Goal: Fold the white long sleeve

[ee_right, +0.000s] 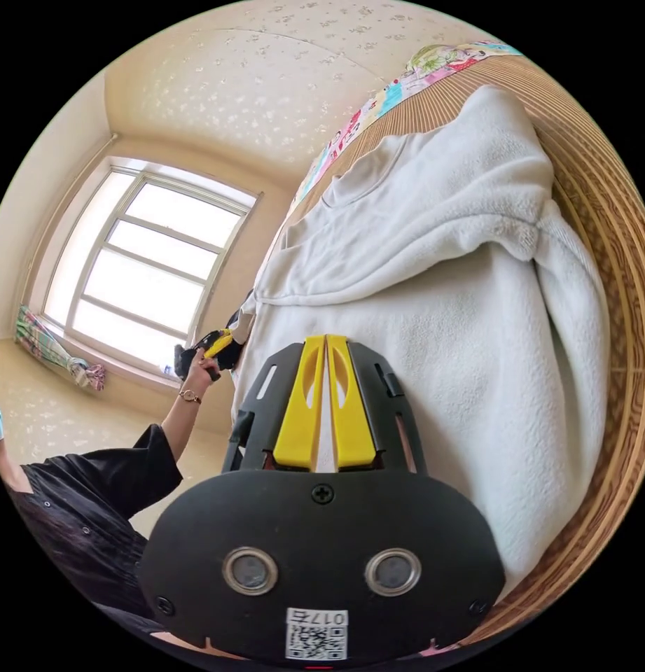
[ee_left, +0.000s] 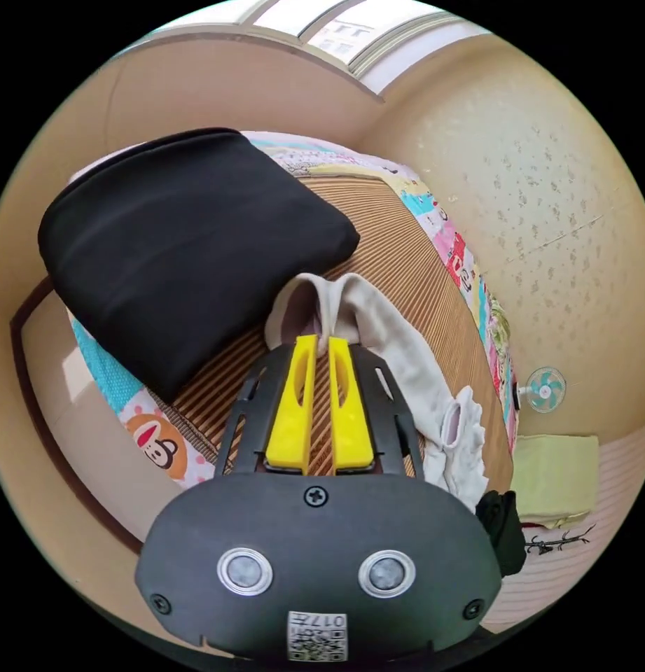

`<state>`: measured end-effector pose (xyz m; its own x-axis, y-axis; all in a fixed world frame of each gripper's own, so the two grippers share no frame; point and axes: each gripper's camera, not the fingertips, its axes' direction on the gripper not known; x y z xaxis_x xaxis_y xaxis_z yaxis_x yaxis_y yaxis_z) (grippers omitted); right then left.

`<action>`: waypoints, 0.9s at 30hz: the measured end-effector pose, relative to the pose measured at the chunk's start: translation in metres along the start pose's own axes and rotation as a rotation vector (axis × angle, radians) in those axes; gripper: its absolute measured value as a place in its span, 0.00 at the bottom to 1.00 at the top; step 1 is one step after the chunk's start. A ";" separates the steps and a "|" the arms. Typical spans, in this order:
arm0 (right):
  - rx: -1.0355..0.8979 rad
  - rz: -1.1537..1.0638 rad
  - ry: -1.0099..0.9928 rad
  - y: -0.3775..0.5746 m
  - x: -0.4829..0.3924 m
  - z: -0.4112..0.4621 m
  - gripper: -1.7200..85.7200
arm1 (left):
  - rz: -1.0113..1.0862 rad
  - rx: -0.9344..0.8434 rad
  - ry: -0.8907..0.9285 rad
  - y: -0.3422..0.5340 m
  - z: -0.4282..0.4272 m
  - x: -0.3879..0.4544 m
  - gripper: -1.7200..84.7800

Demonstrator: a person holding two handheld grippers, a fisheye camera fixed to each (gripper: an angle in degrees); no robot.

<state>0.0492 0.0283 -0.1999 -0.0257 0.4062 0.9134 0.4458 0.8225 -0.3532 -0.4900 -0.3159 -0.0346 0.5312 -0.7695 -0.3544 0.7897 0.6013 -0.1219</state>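
The white long sleeve is a fleecy top spread over a woven mat, neckline toward the far end. My right gripper is over its body with the yellow jaws pressed together, and I see no fabric pinched between them. My left gripper is shut on a cuff of the white long sleeve; the sleeve trails away toward the lower right. In the right gripper view, a person's hand holds the left gripper at the garment's far corner.
A big black cushion lies on the mat beside the cuff. A cartoon-print sheet edges the bed along a wall. A small fan and a pale green pad sit beyond. A window is behind the person.
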 end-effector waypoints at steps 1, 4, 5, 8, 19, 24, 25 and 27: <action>-0.001 0.010 -0.022 0.001 0.006 -0.003 0.03 | -0.018 -0.003 0.007 -0.002 -0.001 -0.002 0.06; -0.003 0.016 -0.049 0.003 0.014 -0.009 0.03 | -0.054 0.146 0.108 -0.009 -0.054 -0.012 0.03; -0.003 0.014 -0.050 0.004 0.016 -0.010 0.03 | -0.040 0.246 0.143 -0.011 -0.088 -0.012 0.03; -0.005 0.004 -0.056 0.006 0.021 -0.014 0.02 | 0.076 0.400 0.197 -0.022 -0.159 0.011 0.02; -0.026 0.051 -0.087 0.008 0.042 -0.036 0.03 | 0.932 -0.054 0.839 0.164 -0.093 0.396 0.02; -0.053 0.055 -0.101 0.014 0.047 -0.048 0.03 | 0.765 -0.146 0.661 0.249 0.011 0.365 0.11; -0.059 0.046 -0.105 0.015 0.048 -0.050 0.03 | 0.702 -0.125 0.630 0.247 0.019 0.344 0.12; -0.063 0.040 -0.111 0.015 0.050 -0.051 0.03 | 0.417 -0.016 0.486 0.227 0.038 0.247 0.16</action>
<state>0.1007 0.0406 -0.1490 -0.1040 0.4821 0.8699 0.5036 0.7798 -0.3720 -0.1682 -0.3777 -0.1149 0.5902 -0.2867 -0.7546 0.5398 0.8352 0.1049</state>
